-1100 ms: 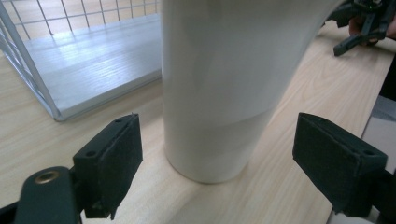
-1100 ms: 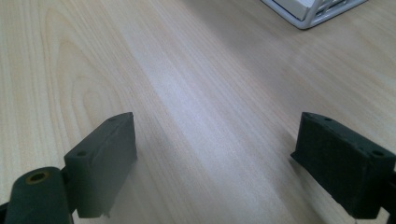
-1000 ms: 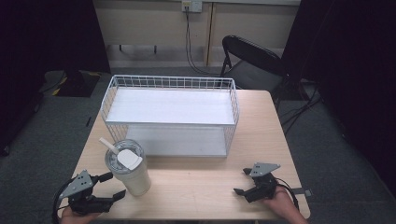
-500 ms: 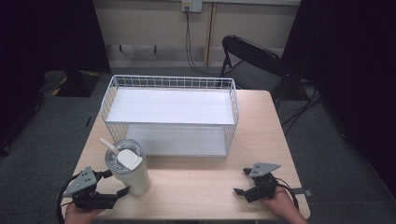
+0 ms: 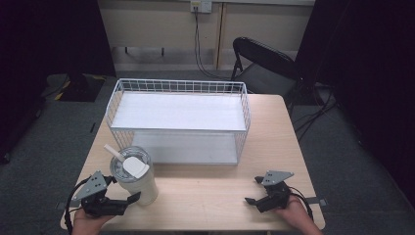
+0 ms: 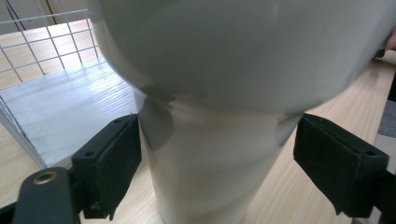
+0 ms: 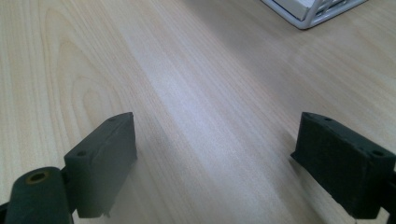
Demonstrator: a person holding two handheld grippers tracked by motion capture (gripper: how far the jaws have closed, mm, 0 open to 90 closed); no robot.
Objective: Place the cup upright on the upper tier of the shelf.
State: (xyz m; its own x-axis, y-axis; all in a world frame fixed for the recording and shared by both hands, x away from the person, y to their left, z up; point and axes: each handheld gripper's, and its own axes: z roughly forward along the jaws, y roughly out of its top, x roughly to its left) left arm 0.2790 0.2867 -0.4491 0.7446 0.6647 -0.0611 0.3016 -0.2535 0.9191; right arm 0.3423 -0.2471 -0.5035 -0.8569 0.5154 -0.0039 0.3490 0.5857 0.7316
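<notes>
The jaws of the left gripper (image 6: 217,175) stand open on both sides of the tall white plastic tumbler with a lid and straw (image 5: 134,178), near the front left corner of the light wooden worktop (image 5: 205,188). The hand lies low at the front edge. The right gripper (image 5: 255,195), jaws open, rests near the front right corner.

1. A pale tumbler (image 6: 219,154) stands upright on the wooden table (image 6: 327,112), its wide upper body looming close to the camera.
2. The left gripper (image 6: 217,175) has its two black jaws spread wide, one on each side of the tumbler's narrow base.
3. Each pad is just beside the tumbler; contact cannot be told.
4. A white wire basket (image 6: 42,51) sits behind, at the left.
</notes>
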